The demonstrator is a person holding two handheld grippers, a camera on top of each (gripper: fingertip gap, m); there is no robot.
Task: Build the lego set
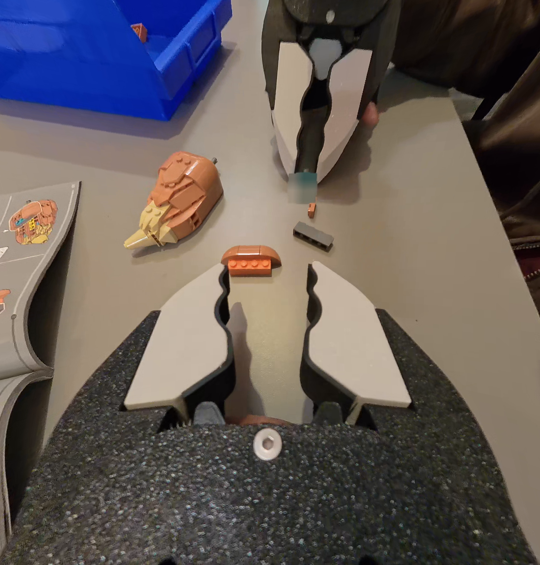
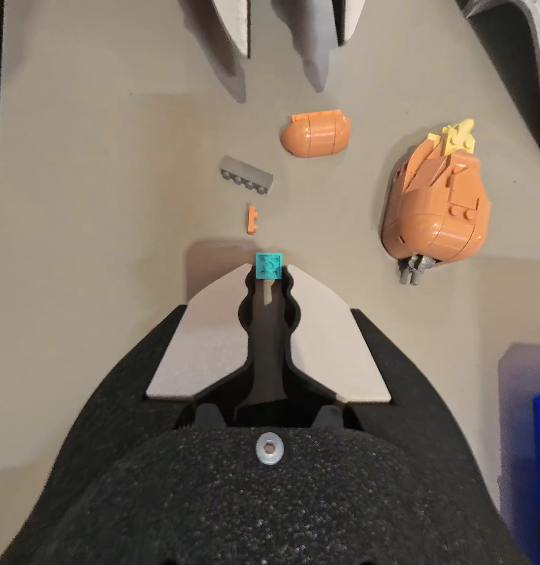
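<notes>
Where the rounded brown sub-assembly [image 1: 251,260] lies crosswise on the table [image 1: 415,290], just beyond the left gripper [image 1: 267,269], jaws apart, empty. Farther off: right gripper [image 2: 269,269] clamped on teal plate [image 2: 268,265]; grey brick [image 1: 313,236]; small orange plate [image 1: 311,210]; main model [image 1: 183,201], far left.

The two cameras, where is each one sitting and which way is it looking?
Left wrist view: sits on the left claw, open, looking down along its fingers at the rounded orange piece on the grey table; the right claw faces it from across.
Right wrist view: sits on the right claw, shut on a teal plate, looking the opposite way; the left claw's fingers show at the top.
Both see the rounded piece, grey brick, small orange plate and big orange model.
</notes>
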